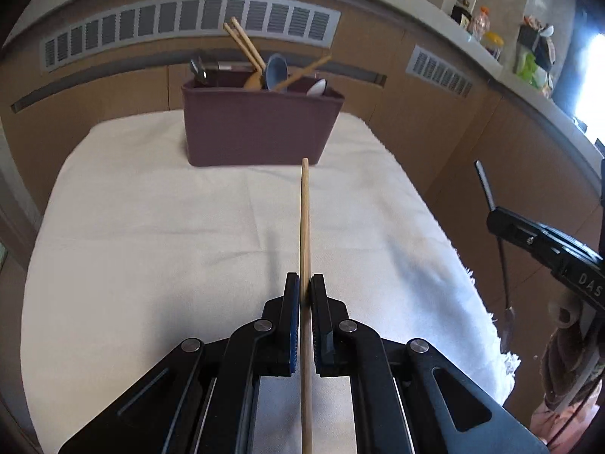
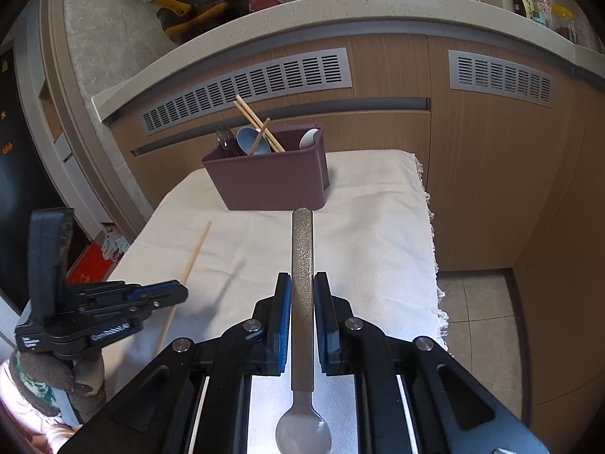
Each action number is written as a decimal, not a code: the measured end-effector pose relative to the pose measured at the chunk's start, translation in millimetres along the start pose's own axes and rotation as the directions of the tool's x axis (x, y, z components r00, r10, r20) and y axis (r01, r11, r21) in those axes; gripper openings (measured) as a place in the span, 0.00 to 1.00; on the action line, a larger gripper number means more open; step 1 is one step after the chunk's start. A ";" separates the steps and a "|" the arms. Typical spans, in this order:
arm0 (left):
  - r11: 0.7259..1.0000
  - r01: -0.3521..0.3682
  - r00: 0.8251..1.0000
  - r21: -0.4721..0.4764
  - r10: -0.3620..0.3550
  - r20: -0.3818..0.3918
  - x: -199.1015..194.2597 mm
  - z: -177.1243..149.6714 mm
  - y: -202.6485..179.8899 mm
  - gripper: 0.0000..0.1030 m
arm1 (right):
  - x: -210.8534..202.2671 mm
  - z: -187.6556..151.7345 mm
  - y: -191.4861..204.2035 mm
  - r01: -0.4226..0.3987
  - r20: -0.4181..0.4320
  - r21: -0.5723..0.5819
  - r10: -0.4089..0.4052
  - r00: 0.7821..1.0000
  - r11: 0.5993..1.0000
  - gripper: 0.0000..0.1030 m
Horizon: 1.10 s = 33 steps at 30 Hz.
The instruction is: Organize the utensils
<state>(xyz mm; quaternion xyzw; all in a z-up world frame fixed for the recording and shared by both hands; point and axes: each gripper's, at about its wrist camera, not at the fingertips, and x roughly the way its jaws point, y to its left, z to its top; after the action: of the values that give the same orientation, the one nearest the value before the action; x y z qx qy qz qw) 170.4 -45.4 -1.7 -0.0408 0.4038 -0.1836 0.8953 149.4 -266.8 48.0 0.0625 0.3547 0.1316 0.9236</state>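
A maroon utensil caddy stands at the far end of the white cloth and holds chopsticks, spoons and a blue ladle. It also shows in the right wrist view. My left gripper is shut on a wooden chopstick that points toward the caddy. My right gripper is shut on a metal spoon, handle forward, bowl toward the camera. The left gripper with its chopstick shows at the left of the right wrist view.
The cloth-covered table sits before wooden cabinets with grey vents. A counter above holds a yellow-handled pan and bottles. Tiled floor lies right of the table. The right gripper appears at the left wrist view's right edge.
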 end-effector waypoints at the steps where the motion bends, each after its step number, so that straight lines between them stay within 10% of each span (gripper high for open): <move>1: 1.000 -0.002 0.999 0.005 0.002 0.045 -10.4 4.4 -2.1 0.06 | -2.3 1.6 1.4 -0.003 0.015 0.001 0.003 1.000 1.000 0.11; 8: 0.999 0.031 0.951 0.039 -0.042 0.306 -65.8 57.4 -9.0 0.06 | -28.4 48.6 16.4 -0.013 0.187 -0.018 0.016 0.982 1.000 0.11; 16: 0.997 0.006 0.821 0.082 -0.052 0.569 -108.3 161.4 -10.4 0.06 | -53.9 152.9 45.5 0.026 0.466 -0.080 0.014 0.885 0.996 0.11; 19: 0.997 0.012 0.800 0.072 -0.053 0.597 -107.7 185.3 2.7 0.06 | -37.9 183.7 51.4 0.055 0.500 -0.093 -0.002 0.866 0.994 0.11; 21: 0.998 0.031 0.817 0.053 -0.056 0.573 -100.5 197.0 17.6 0.06 | -21.5 195.5 50.7 0.058 0.471 -0.098 -0.006 0.882 0.993 0.11; 27: 0.998 0.004 0.957 -0.069 0.016 0.290 -28.7 194.7 79.6 0.07 | 16.8 188.4 34.6 0.068 0.372 -0.084 -0.032 0.928 0.994 0.11; 31: 0.985 -0.042 0.989 -0.169 0.064 0.131 15.6 165.8 115.8 0.18 | 35.0 168.0 26.3 0.045 0.301 -0.077 -0.020 0.954 0.996 0.11; 33: 0.977 -0.058 0.998 -0.205 0.063 0.017 42.4 147.7 127.7 0.39 | 40.6 155.6 25.4 0.046 0.268 -0.083 -0.022 0.963 0.995 0.11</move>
<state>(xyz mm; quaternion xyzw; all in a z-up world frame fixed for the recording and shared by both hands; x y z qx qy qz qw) 342.8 46.8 39.1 -0.1225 0.4112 -0.1134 0.8961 277.9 -234.2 142.7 0.0325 0.2220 0.1216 0.9669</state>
